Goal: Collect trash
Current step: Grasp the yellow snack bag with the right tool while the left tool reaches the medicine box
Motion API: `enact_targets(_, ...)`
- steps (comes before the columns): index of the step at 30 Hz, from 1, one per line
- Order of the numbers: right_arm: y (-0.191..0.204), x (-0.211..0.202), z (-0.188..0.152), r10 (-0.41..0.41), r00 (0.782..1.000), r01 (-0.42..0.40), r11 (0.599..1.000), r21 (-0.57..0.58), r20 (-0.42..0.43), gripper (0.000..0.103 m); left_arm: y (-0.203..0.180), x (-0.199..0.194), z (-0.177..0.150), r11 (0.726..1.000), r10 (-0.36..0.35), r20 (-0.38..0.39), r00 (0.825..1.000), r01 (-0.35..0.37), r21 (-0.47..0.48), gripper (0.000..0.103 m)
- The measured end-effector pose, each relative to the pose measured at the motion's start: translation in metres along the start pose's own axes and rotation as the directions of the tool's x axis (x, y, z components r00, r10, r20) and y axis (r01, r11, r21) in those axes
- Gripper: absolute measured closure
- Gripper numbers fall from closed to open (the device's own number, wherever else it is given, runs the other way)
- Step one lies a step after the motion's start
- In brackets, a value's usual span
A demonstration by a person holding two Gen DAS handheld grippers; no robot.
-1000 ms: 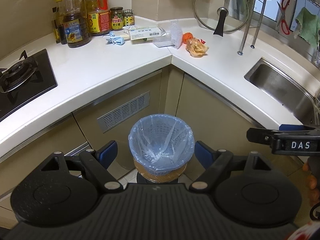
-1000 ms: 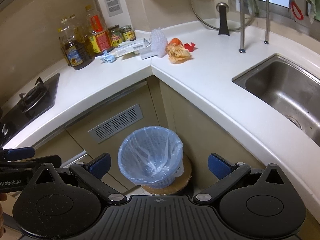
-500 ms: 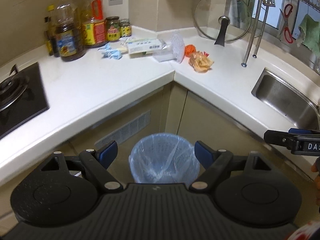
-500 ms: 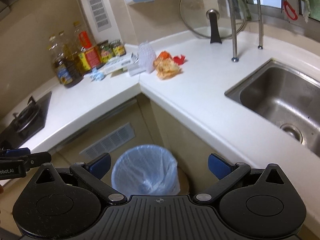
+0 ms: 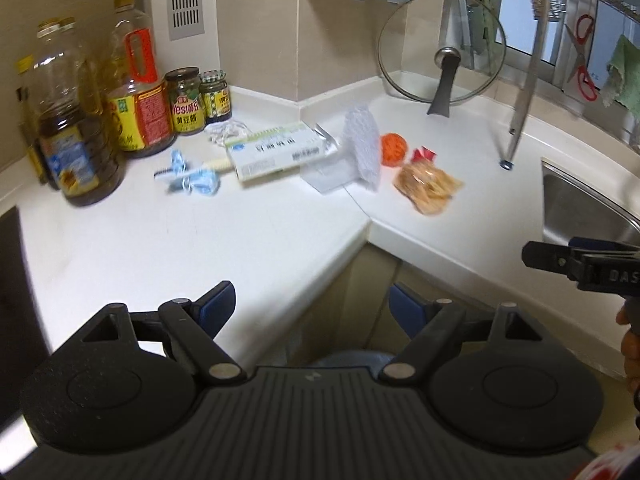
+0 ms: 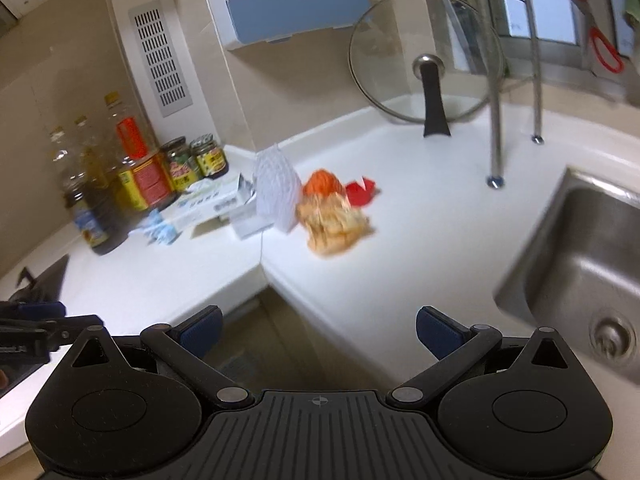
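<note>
Left wrist view shows the left gripper [image 5: 310, 306] with its jaws wide and nothing between them, poised over the counter [image 5: 160, 236] edge at the corner. The right gripper [image 6: 318, 330] is likewise spread wide and empty, near the counter's front edge beside the sink [image 6: 576, 256].

By the look of it, the step in hand is the approach: both tools face the litter, and nothing is picked up yet. The trash lies well ahead of both sets of jaws, against the corner. Ahead and a little right of the left jaws sits a crumpled orange wrapper [image 5: 426, 190], with an orange ball [image 5: 393, 149] and a red scrap [image 5: 424, 155] just behind it. White foam netting [image 5: 362, 148] stands upright beside them, touching a carton [image 5: 278, 152]; a blue mask [image 5: 192, 176] lies ahead to the left.

The wrapper is nearest the right jaws [image 6: 334, 226], so the next move probably calls for reaching forward, lowering to straddle it, then closing. It looks light and crinkly, likely to slide if nudged. Only the bin's rim [image 5: 348, 358] shows, below the left jaws.
</note>
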State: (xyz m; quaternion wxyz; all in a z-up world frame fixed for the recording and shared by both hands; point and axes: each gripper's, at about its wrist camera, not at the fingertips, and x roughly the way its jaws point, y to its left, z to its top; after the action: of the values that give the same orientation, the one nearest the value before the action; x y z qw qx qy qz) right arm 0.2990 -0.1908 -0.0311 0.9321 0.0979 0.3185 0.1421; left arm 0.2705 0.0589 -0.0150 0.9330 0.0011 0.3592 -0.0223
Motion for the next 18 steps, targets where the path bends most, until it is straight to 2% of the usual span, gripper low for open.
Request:
enact_targets(6, 0.006, 0.067, 0.026, -0.002, 1.000, 0.002, 1.000, -0.003, 0.024, 0.000, 0.026, 0.045, 0.030, 0.999, -0.029, -0.008, 1.000, 0.029, 0.039, 0.021)
enact_targets(11, 0.011, 0.109, 0.045, -0.049, 0.998, 0.051, 0.998, -0.048, 0.046, 0.001, 0.043, 0.078, 0.046, 0.998, -0.038, -0.022, 0.999, 0.040, 0.058, 0.021)
enact_targets(12, 0.011, 0.116, 0.048, -0.052, 0.997, 0.055, 0.997, -0.059, 0.049, 0.002, 0.046, 0.084, 0.049, 0.997, -0.040, -0.022, 0.999, 0.041, 0.063, 0.021)
enact_targets(13, 0.012, 0.123, 0.050, -0.051, 0.997, 0.055, 0.996, -0.069, 0.054, 0.009, 0.048, 0.089, 0.052, 0.997, -0.043, -0.019, 0.999, 0.044, 0.070, 0.021)
enact_targets(14, 0.012, 0.130, 0.053, -0.055, 0.997, 0.059, 0.995, -0.079, 0.052, 0.012, 0.051, 0.095, 0.056, 0.996, -0.044, -0.016, 0.999, 0.045, 0.077, 0.021)
enact_targets(18, 0.013, 0.154, 0.057, -0.095, 0.995, 0.099, 0.987, -0.125, 0.038, 0.015, 0.059, 0.114, 0.072, 0.994, -0.048, -0.007, 0.999, 0.048, 0.099, 0.021)
